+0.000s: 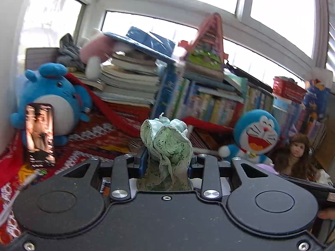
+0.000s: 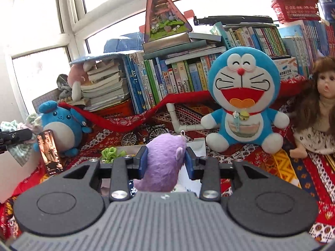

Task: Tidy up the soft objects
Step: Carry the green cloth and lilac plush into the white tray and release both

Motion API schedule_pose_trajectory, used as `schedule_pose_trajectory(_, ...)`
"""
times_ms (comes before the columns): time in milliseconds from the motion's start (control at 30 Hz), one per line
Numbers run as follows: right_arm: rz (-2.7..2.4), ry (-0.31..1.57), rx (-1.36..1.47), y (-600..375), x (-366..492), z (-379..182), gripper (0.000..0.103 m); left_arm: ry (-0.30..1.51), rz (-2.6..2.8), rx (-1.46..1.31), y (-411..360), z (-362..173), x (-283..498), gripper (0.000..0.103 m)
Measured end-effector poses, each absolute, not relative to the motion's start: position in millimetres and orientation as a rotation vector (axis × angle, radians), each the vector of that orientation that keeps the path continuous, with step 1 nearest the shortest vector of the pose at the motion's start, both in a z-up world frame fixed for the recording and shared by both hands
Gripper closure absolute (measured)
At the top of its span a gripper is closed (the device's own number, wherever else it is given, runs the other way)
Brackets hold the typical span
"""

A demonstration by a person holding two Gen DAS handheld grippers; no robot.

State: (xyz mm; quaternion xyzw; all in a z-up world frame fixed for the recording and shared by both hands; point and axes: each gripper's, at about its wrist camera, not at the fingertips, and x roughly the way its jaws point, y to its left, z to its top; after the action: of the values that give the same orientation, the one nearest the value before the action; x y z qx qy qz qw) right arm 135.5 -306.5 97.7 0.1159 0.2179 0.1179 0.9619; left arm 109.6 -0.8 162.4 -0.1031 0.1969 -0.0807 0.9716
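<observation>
Left gripper [image 1: 166,163] clamped on a bunched green speckled cloth [image 1: 167,144], blue pads pinching it from both sides, cloth standing up above the jaws and hanging below them. Right gripper [image 2: 165,161] closed on a purple plush [image 2: 163,163], pads pressed into its fur left and right, small loop at the plush's top.

Landmark: Doraemon plush [image 2: 242,104], sitting upright on the patterned red blanket [image 2: 293,167].
- Purple plush in front of Doraemon and to its left, held clear of the blanket.
- Doll with brown hair [image 2: 314,108] just beside Doraemon on its right, leaning back.
- White pipe elbow [image 2: 178,121] touching or nearly touching Doraemon's left-hand paw; can't tell which.
- Toy bicycle [image 2: 144,135] left of Doraemon, past the pipe.
- Green scrunchie [image 2: 112,153] further left and nearer the camera, beside a white box [image 2: 196,146].
- Round blue plush [image 2: 60,125] far left of Doraemon, a phone [image 2: 50,152] propped against its front.
- Red scarf [image 2: 146,113] draped from the blue plush across to behind Doraemon.
- Row of books [image 2: 167,79] behind Doraemon, triangular diorama [image 2: 165,14] on top of them.
- Left gripper's tip with the green cloth at the far left edge of the right-wrist view, beyond the blue plush. Left-wrist view blurred toward the back.
</observation>
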Motion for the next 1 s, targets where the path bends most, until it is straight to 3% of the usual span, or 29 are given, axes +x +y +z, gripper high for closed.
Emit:
schedule_pose_trajectory(467,0.245,0.505,0.247,-298,162,73,0.061,0.521,-0.216,-0.159,-76,109,131,0.071)
schedule_pose_trajectory(1000,0.214,0.561,0.133,-273,193,56,0.061,0.622,-0.071,-0.138,-84,52,173,0.071)
